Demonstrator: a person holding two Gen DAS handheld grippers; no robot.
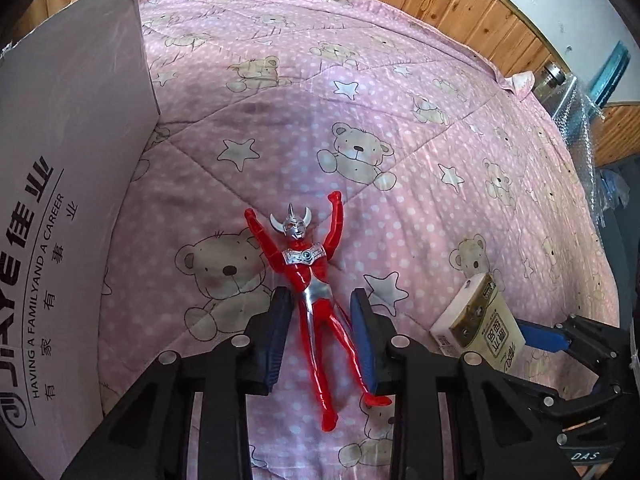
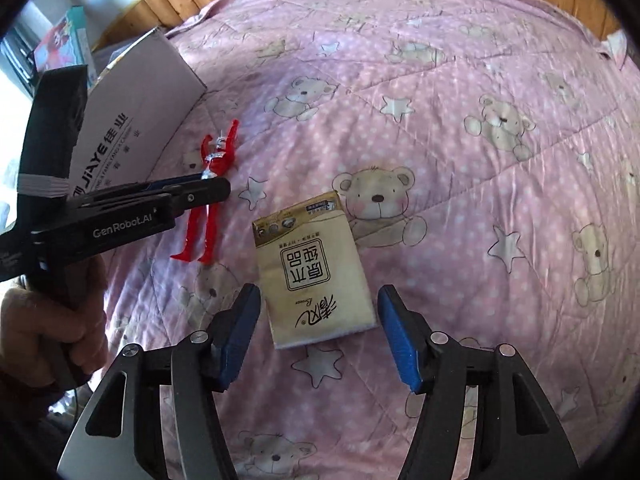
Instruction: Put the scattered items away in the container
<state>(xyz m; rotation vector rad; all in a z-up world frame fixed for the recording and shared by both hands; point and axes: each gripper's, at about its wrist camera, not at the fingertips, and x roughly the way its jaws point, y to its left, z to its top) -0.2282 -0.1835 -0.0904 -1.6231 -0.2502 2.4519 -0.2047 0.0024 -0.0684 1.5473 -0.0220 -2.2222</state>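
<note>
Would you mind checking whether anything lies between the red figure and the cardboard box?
Nothing visible does. The figure lies on bare quilt, between the open left gripper's fingers, with the box beside it.

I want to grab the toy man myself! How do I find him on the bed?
Look at the pink teddy-bear quilt, near the big cardboard box on its left. The toy figure lies flat there with both arms up. He is shiny red and silver with horns, unlike the tan tissue pack nearby.
</note>
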